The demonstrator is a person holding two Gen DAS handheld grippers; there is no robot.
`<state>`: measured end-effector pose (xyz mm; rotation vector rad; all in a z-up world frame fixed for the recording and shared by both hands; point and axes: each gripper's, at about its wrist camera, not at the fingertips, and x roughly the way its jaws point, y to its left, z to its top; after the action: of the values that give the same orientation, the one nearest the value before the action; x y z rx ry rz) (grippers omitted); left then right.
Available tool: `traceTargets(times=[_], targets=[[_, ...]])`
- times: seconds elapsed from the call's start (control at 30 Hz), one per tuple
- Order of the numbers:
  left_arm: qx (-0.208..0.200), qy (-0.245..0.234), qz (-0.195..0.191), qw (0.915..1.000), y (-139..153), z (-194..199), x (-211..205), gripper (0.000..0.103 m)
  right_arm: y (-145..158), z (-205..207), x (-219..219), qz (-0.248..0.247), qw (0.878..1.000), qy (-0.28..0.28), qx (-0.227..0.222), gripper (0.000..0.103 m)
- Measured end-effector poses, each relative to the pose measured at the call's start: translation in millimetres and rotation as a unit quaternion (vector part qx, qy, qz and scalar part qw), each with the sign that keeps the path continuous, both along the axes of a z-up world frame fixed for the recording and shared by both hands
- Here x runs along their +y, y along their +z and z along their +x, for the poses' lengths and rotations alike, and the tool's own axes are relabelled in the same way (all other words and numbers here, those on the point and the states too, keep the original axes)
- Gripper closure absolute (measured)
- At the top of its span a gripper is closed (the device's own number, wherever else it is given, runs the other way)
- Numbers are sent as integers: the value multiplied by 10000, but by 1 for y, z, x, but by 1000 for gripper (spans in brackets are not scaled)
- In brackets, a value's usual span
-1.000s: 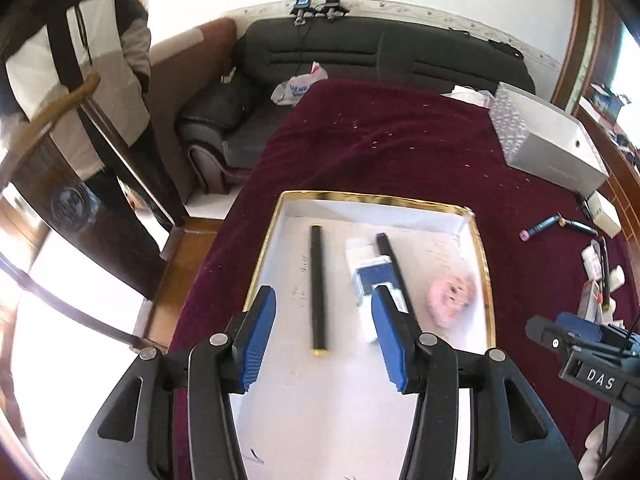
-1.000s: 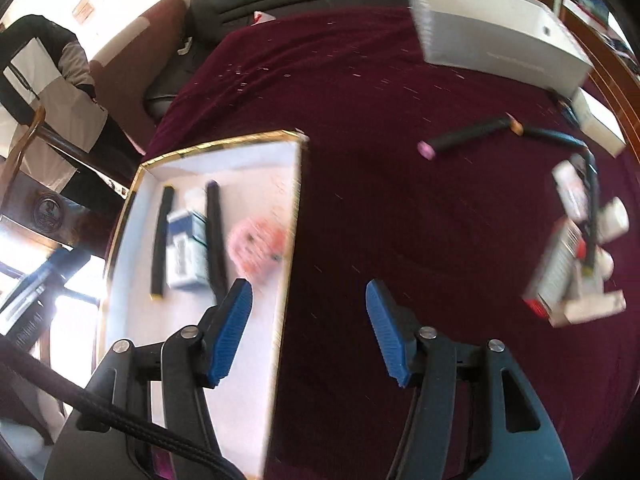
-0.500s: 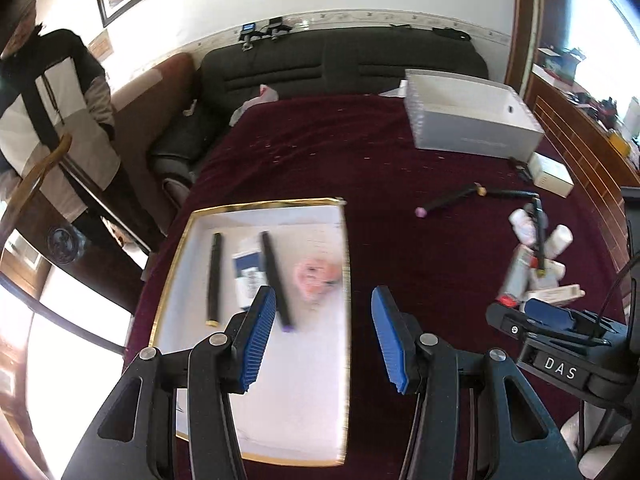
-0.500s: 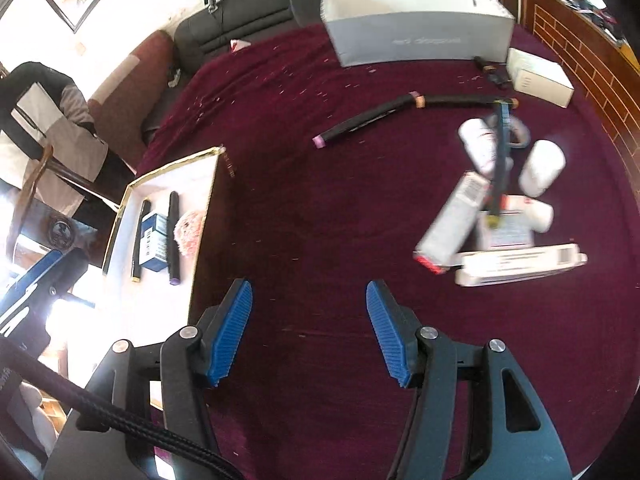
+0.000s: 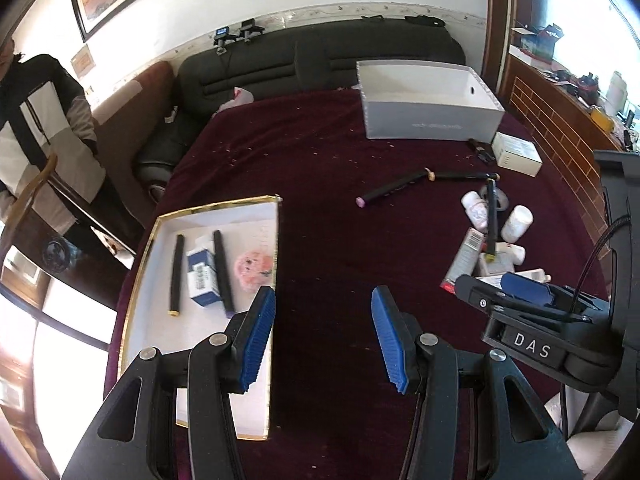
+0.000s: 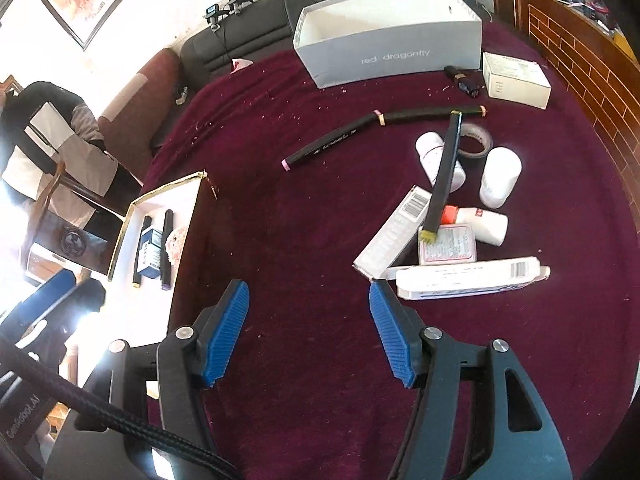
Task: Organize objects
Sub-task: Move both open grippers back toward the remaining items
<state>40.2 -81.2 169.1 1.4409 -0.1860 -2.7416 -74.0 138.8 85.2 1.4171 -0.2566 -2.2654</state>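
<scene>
A gold-rimmed white tray point(image 5: 208, 360) point(image 6: 156, 204) lies on the maroon cloth at the left. It holds two black markers point(image 5: 175, 272), a blue box point(image 5: 202, 276) and a pink puff point(image 5: 253, 269). Loose items lie to the right: black markers point(image 6: 332, 140) point(image 6: 442, 176), white bottles point(image 6: 500, 176), long white cartons point(image 6: 468, 278) and a tape roll point(image 6: 478, 136). My left gripper point(image 5: 323, 336) is open and empty beside the tray's right edge. My right gripper point(image 6: 308, 332) is open and empty above bare cloth, left of the cartons.
A grey open shoebox point(image 6: 390, 52) stands at the back, with a small white box point(image 6: 514, 80) to its right. A black sofa point(image 5: 320, 64) and a person in a jacket point(image 5: 36, 132) are beyond the table. The right gripper's body point(image 5: 540, 320) shows in the left wrist view.
Both grippers have pulled back and swung right, away from the tray. The loose pile at the right has come into full view. Both stay open and empty.
</scene>
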Motion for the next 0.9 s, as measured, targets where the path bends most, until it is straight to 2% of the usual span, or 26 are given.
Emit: traceTargets(times=[0.27, 0.5, 0.73, 0.8, 0.9], targets=[[-407, -44, 391, 9984, -23, -6, 17, 59, -12, -15, 38, 104, 9992, -368, -120, 37], [-532, -65, 481, 9974, -33, -6, 20, 59, -15, -22, 45, 127, 9990, -415, -137, 37], [-769, -65, 1088, 9911, -59, -17, 11, 59, -18, -27, 74, 231, 9969, -745, -122, 37], [-858, -110, 1130, 9898, -71, -22, 14, 59, -21, -28, 89, 323, 9952, -921, -118, 37], [-1072, -292, 1361, 9844, -87, -30, 24, 59, -31, -29, 112, 363, 9912, -1231, -323, 37]])
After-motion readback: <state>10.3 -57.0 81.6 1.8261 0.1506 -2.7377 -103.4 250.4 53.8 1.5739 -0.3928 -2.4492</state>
